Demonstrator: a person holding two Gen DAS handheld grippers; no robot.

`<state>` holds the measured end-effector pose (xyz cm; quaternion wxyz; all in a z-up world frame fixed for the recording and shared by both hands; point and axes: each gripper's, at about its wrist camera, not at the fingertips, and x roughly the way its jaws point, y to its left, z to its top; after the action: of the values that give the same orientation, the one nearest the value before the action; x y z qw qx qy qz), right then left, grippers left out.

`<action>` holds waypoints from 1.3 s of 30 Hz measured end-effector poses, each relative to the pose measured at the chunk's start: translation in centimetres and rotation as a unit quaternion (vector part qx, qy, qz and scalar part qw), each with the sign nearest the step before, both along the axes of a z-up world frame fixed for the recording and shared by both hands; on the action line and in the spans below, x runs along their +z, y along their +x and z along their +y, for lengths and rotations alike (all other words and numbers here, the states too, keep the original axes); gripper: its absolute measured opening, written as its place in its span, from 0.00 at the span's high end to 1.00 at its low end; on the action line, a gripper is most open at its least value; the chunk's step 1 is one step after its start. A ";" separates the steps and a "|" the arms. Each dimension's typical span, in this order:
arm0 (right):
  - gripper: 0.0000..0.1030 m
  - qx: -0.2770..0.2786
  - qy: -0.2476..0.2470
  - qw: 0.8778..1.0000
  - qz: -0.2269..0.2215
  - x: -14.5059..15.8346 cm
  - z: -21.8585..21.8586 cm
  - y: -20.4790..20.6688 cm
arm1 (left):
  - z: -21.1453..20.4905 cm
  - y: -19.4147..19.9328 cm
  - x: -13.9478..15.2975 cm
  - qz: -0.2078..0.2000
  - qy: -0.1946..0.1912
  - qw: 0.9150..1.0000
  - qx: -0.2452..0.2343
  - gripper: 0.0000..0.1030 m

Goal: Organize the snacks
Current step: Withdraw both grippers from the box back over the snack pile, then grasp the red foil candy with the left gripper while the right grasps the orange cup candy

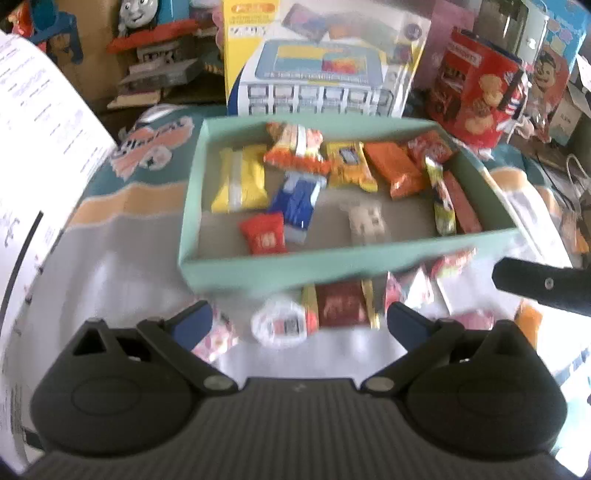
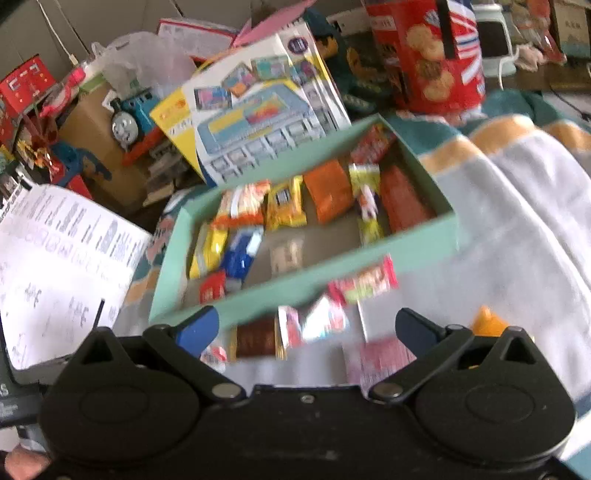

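Note:
A mint-green box (image 1: pixel 332 264) holds several snack packets: yellow (image 1: pixel 242 179), blue (image 1: pixel 295 201), small red (image 1: pixel 264 238), orange (image 1: pixel 400 168). In front of it loose snacks lie on the cloth: a brown-red bar (image 1: pixel 341 304) and a white packet (image 1: pixel 282 326). My left gripper (image 1: pixel 299 323) is open and empty just above them. In the right wrist view the box (image 2: pixel 314 286) sits ahead; my right gripper (image 2: pixel 306 328) is open and empty over a brown bar (image 2: pixel 255 338) and pink-white packets (image 2: pixel 325 323). The right gripper's finger (image 1: pixel 543 284) shows in the left view.
A red cookie tin (image 1: pixel 480 92) and a toy box (image 1: pixel 321 70) stand behind the green box. A toy train (image 1: pixel 147 22) is at the back left. Printed paper (image 1: pixel 40 122) lies at the left. An orange packet (image 2: pixel 487 323) lies at the right.

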<state>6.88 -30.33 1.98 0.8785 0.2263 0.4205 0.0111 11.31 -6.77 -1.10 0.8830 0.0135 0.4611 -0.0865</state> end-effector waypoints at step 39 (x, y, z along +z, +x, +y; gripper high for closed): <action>0.47 0.094 -0.017 0.992 0.087 -4.0 8.4 -4.5 | 5.6 -8.1 -5.7 0.062 -0.031 0.998 0.001 0.75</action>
<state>2.36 -21.97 -2.07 0.8374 0.1711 0.5147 0.0670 3.26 -1.12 -6.85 0.8531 -0.0196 0.5117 -0.1004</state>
